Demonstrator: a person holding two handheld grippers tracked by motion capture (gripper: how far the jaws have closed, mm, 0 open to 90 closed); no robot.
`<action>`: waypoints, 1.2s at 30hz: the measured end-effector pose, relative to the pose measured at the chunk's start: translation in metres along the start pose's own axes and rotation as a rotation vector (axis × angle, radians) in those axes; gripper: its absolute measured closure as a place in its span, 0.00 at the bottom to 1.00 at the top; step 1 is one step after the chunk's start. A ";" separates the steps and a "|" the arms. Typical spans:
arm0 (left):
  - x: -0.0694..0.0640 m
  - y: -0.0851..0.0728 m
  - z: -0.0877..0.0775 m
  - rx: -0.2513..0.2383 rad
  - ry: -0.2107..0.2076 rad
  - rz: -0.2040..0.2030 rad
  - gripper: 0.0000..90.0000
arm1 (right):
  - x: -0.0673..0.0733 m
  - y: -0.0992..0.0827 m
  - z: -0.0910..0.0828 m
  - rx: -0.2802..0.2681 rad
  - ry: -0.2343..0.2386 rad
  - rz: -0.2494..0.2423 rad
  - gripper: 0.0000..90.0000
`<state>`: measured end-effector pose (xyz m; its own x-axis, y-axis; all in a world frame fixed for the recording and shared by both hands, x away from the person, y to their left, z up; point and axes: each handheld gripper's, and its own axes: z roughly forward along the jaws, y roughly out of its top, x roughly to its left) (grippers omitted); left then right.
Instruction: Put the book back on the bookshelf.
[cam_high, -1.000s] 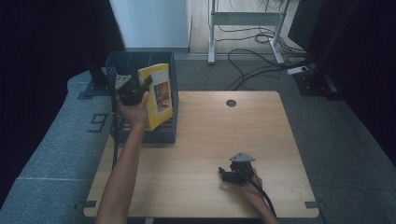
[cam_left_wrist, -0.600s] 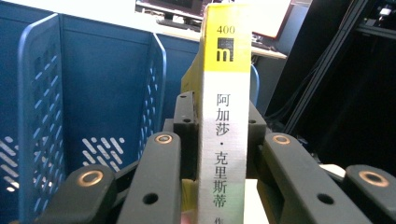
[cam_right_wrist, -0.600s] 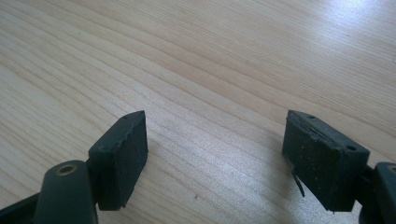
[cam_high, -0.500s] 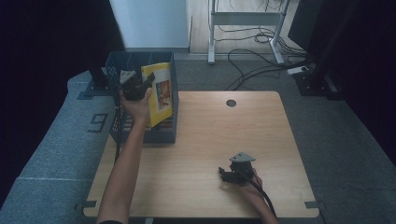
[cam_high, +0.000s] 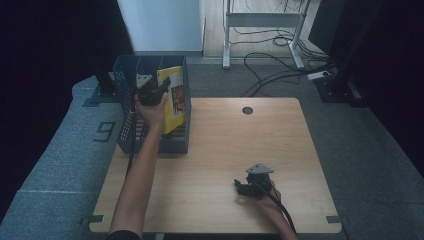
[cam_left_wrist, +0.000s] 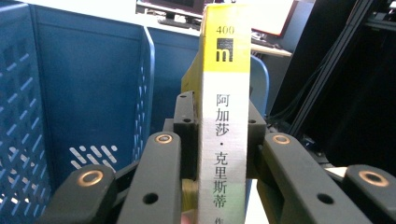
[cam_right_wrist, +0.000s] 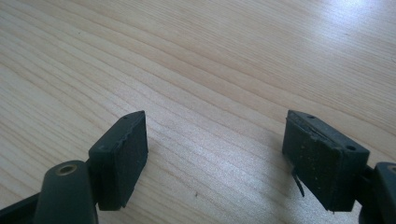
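Observation:
A yellow book (cam_high: 175, 97) stands upright at the right side of the blue crate (cam_high: 127, 75), its spine (cam_left_wrist: 224, 116) white and yellow with black characters. My left gripper (cam_high: 157, 90) is shut on that book, a jaw pressed on each side of the spine in the left gripper view (cam_left_wrist: 219, 126). Low over the wooden table (cam_high: 225, 140), near its front edge, my right gripper (cam_high: 240, 187) rests in a hand. Its two black pads (cam_right_wrist: 122, 156) stand wide apart with only bare wood between them, so it is open (cam_right_wrist: 215, 154).
The blue perforated crate sits on the table's left rear corner, its inside wall (cam_left_wrist: 84, 84) close beside the book. A round cable hole (cam_high: 247, 110) lies at the table's back middle. Cables (cam_high: 270, 55) and a desk frame (cam_high: 260, 20) lie on the floor behind.
My left gripper has carried the book a little to the right over the crate. The right gripper has stayed where it was.

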<state>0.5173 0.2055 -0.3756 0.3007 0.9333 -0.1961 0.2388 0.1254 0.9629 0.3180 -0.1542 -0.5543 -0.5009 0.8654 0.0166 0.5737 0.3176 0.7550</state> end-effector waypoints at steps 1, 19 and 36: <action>0.000 -0.001 0.001 0.003 -0.001 -0.001 0.83 | 0.000 0.000 0.000 0.000 0.000 0.001 0.24; -0.001 -0.029 0.018 0.027 0.028 0.015 0.83 | 0.001 -0.001 -0.001 0.002 -0.004 0.001 0.24; 0.000 -0.032 -0.005 0.067 0.002 0.000 0.81 | 0.002 -0.002 -0.002 0.002 -0.005 -0.001 0.24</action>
<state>0.5047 0.2033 -0.4057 0.2987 0.9340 -0.1960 0.3005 0.1029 0.9482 0.3145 -0.1540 -0.5542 -0.4987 0.8667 0.0126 0.5745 0.3196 0.7535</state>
